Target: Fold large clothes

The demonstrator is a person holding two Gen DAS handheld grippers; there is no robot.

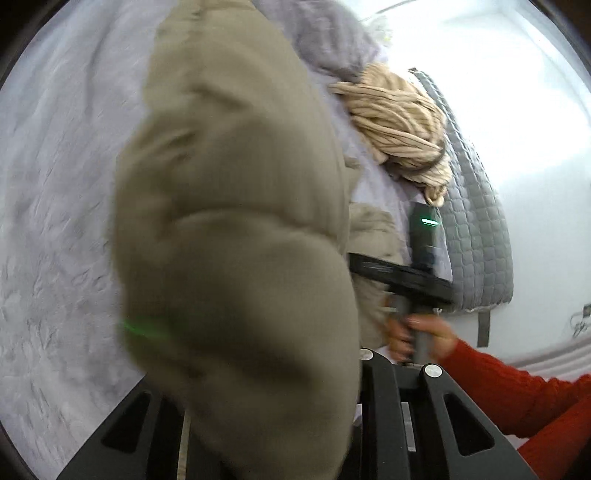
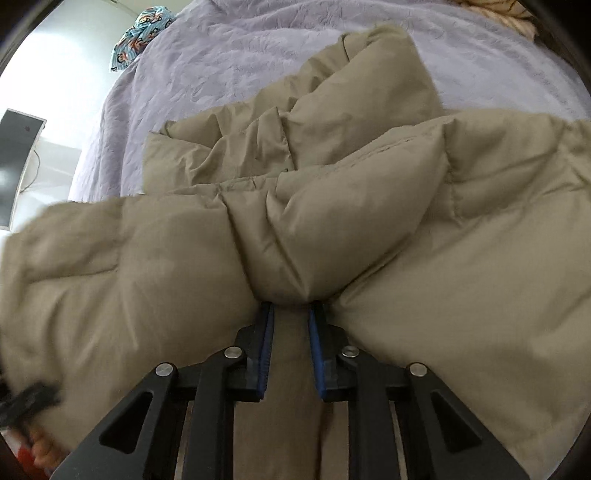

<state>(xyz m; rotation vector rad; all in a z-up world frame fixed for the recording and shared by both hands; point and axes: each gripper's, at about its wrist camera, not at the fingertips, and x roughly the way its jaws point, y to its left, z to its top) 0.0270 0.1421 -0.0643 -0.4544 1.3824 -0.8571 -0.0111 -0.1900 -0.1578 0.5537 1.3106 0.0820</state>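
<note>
Khaki puffer jacket [image 2: 332, 206] is sprawled on the lavender bed [image 2: 229, 55]; right tongs [image 2: 291, 314] are pinching a fold of it, left tongs [image 1: 258, 424] buried in fabric, apparently gripping too.

Puffer jacket [image 2: 295, 229] spreads across the bed cover [image 2: 229, 55], bunched right ahead of the right gripper [image 2: 291, 314] with a fold running between its jaws. Beyond the jacket, far left of those jaws, a patterned cloth [image 2: 138, 35] sits at the bed's edge. Ahead and right of the left gripper's jaws, a knitted garment [image 1: 399, 122] lies on the bed, with the quilted pad [image 1: 476, 221] right of it.
</note>
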